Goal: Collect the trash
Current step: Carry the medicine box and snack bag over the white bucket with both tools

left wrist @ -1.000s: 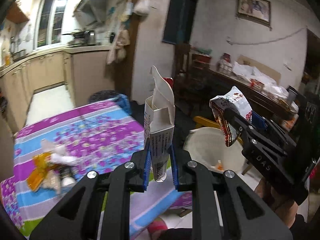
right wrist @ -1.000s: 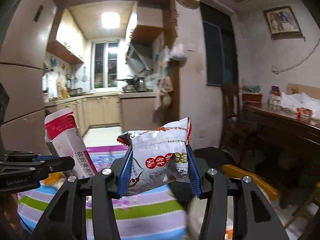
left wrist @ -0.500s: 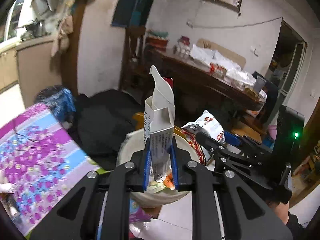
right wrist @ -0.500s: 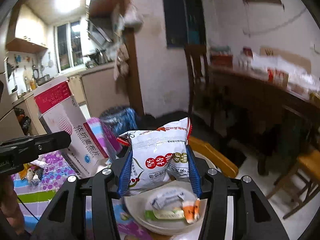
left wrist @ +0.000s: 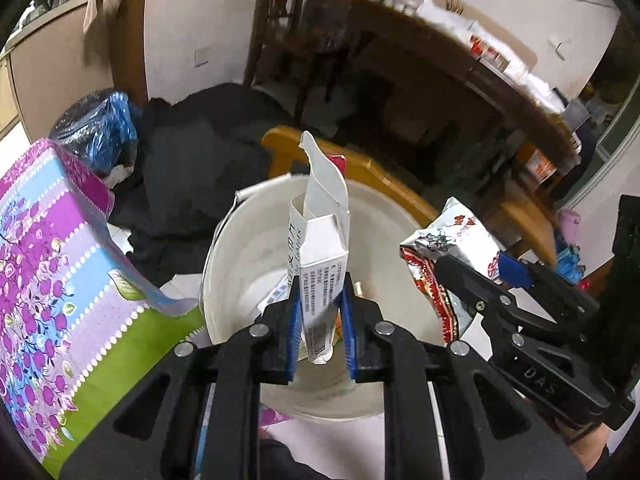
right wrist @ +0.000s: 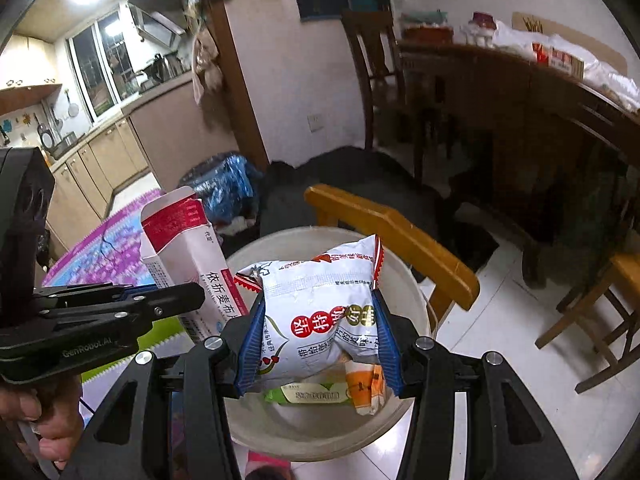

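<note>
The left tongs (left wrist: 319,322) are pinched tight on a torn-open white and red cardboard carton (left wrist: 320,256), held upright. The right tongs (right wrist: 318,338), half spread, squeeze a puffy white snack packet (right wrist: 320,308) with red trim. Both hang over the white bin (right wrist: 416,292), where green and orange wrappers (right wrist: 340,392) lie. A second ago both pieces were held up above the purple flowered table (left wrist: 60,280); now they have swung over the bin. A wooden chair (right wrist: 396,236) stands just behind it, dark bags beyond.
</note>
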Action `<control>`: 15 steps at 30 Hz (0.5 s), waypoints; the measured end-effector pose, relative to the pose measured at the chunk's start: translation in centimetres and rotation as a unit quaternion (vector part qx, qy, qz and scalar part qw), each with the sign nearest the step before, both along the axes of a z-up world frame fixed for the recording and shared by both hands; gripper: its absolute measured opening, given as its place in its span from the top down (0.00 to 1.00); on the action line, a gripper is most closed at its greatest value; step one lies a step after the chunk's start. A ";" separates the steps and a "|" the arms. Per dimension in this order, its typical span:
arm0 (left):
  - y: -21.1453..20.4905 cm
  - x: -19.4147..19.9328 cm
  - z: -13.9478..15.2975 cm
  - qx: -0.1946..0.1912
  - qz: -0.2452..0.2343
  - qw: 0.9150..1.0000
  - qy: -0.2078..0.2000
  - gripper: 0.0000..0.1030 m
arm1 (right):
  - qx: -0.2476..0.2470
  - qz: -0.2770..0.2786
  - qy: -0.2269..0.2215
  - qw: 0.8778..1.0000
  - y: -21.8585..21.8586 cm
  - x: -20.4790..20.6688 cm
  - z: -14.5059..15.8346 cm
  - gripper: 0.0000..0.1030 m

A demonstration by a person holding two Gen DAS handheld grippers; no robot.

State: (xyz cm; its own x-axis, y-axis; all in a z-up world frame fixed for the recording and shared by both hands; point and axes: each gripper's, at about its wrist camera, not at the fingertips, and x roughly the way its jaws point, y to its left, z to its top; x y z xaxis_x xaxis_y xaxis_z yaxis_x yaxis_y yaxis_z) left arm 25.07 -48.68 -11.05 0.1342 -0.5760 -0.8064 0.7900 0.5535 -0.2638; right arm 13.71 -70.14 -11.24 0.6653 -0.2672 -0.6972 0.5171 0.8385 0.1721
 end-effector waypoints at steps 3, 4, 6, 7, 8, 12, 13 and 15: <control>0.0 0.1 -0.7 0.009 0.005 1.000 0.003 0.84 | 0.003 -0.004 0.007 1.000 -0.1 0.2 -1.3 0.51; 0.0 0.2 -0.9 0.011 0.004 1.000 0.004 0.84 | 0.002 -0.005 0.008 1.000 -0.2 0.3 -1.6 0.51; 0.1 0.2 -1.0 0.014 0.005 1.000 0.003 0.84 | 0.002 -0.005 0.009 1.000 -0.5 0.3 -2.0 0.51; 0.1 0.2 -1.1 0.015 0.004 1.000 0.004 0.84 | 0.001 -0.005 0.010 1.000 -0.5 0.5 -2.2 0.51; 0.1 0.1 -1.1 0.016 0.005 1.000 0.003 0.84 | 0.001 -0.005 0.010 1.000 -0.5 0.6 -2.3 0.51; -0.3 0.0 -1.1 0.020 0.004 1.000 0.001 0.84 | 0.004 -0.004 0.010 1.000 -0.7 0.8 -2.7 0.51; -0.3 0.0 -1.2 0.021 0.004 1.000 0.000 0.84 | 0.004 -0.004 0.010 1.000 -0.6 0.8 -2.6 0.51; -0.4 -0.1 -1.2 0.022 0.004 1.000 -0.002 0.84 | 0.005 -0.004 0.009 1.000 -0.7 1.0 -2.8 0.51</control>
